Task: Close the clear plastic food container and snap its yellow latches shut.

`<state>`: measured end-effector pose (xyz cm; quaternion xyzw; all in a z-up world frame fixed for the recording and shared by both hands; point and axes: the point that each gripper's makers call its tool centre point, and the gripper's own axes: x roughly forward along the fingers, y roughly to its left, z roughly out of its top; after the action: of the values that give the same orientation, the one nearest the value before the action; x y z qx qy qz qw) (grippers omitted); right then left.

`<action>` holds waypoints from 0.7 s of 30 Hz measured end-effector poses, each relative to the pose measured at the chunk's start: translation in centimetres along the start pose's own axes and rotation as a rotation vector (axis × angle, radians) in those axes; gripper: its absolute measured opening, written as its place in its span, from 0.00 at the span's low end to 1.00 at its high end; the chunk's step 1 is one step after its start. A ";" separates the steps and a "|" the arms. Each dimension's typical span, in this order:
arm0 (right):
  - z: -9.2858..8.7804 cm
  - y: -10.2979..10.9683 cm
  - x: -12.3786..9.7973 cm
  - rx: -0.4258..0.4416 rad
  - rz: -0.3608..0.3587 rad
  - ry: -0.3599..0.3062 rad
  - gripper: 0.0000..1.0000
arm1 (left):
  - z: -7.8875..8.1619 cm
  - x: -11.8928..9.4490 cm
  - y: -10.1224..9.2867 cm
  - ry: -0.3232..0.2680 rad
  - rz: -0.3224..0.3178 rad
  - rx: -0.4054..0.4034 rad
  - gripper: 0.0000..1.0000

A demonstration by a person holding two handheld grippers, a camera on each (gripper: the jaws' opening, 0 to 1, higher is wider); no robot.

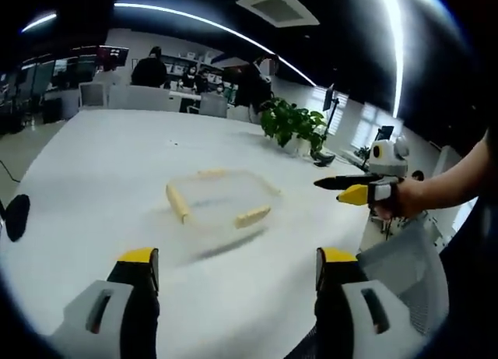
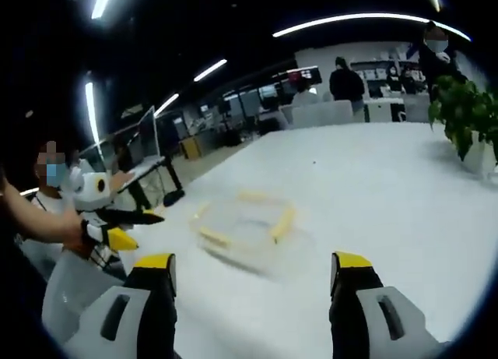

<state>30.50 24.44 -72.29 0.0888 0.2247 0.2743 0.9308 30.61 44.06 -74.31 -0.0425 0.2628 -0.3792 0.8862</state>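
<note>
White table (image 1: pixel 101 164) bears container (image 1: pixel 222 199), grippers (image 1: pixel 233 269) (image 2: pixel 253 277) apart.

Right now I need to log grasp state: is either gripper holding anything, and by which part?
Nothing is held. The left gripper and right gripper are both open, short of the clear container with yellow latches on the white table.

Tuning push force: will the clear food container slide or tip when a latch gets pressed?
Likely slides: the container looks empty, thin-walled and light, resting on a smooth white table. Tipping seems unlikely, since it sits low and wide. The walls may flex.
</note>
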 end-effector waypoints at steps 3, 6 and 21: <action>-0.1 0.3 -0.2 0.000 0.006 -0.001 0.82 | -0.1 -0.3 0.0 -0.003 0.002 -0.015 0.82; -0.3 0.5 -0.3 0.004 0.010 -0.006 0.83 | -0.4 -0.7 -0.2 -0.003 0.004 -0.026 0.82; -2.1 0.9 -0.9 0.078 0.001 -0.009 0.84 | -1.2 -1.5 -0.2 0.009 0.022 -0.013 0.76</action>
<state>28.42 24.80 -73.55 0.1263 0.2311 0.2655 0.9274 29.03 45.07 -74.66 -0.0439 0.2698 -0.3679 0.8888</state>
